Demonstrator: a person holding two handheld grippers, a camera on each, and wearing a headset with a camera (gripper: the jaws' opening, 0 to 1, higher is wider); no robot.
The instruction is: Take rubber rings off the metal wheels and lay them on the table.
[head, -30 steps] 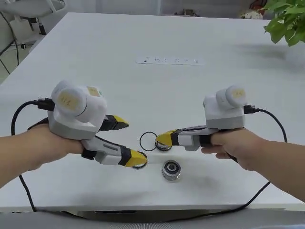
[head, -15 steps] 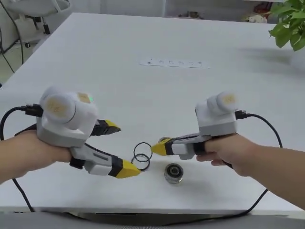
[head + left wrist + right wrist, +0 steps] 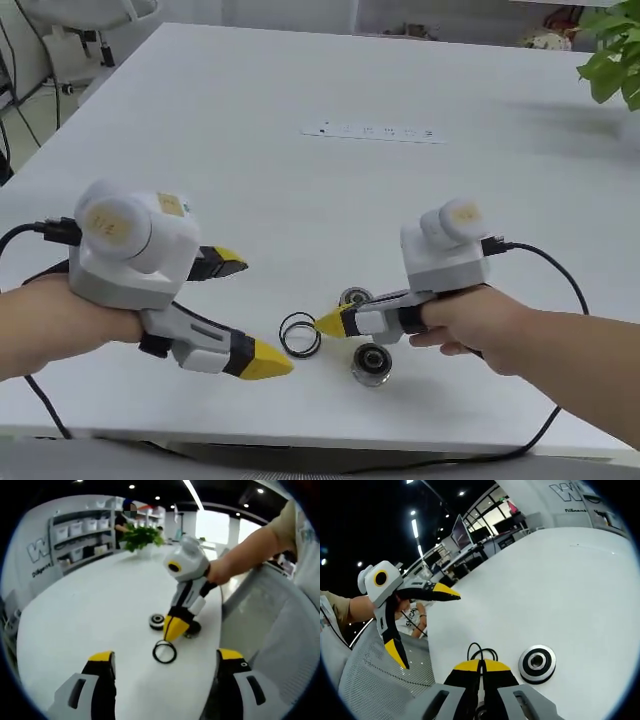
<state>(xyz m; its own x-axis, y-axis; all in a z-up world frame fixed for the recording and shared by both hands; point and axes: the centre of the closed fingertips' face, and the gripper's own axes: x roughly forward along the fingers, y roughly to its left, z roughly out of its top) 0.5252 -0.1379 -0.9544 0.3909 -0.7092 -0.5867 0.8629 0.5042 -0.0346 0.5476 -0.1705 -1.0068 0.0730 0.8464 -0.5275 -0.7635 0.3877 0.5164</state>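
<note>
Lying rubber rings (image 3: pixel 300 336): flat on table (image 3: pixel 300 180), overlapping, between both grippers.
Metal wheels (image 3: pixel 372 362): bores pointing up; farther one partly hidden by a jaw.
Left gripper (image 3: pixel 250 313): jaws wide, empty.
Right gripper (image 3: pixel 325 322): jaws together at the rings' edge; grip unclear.

Your right gripper (image 3: pixel 480 666) sits at 6, jaws together; rubber rings (image 3: pixel 482 652) just beyond, metal wheel (image 3: pixel 537 663) at 5.
</note>
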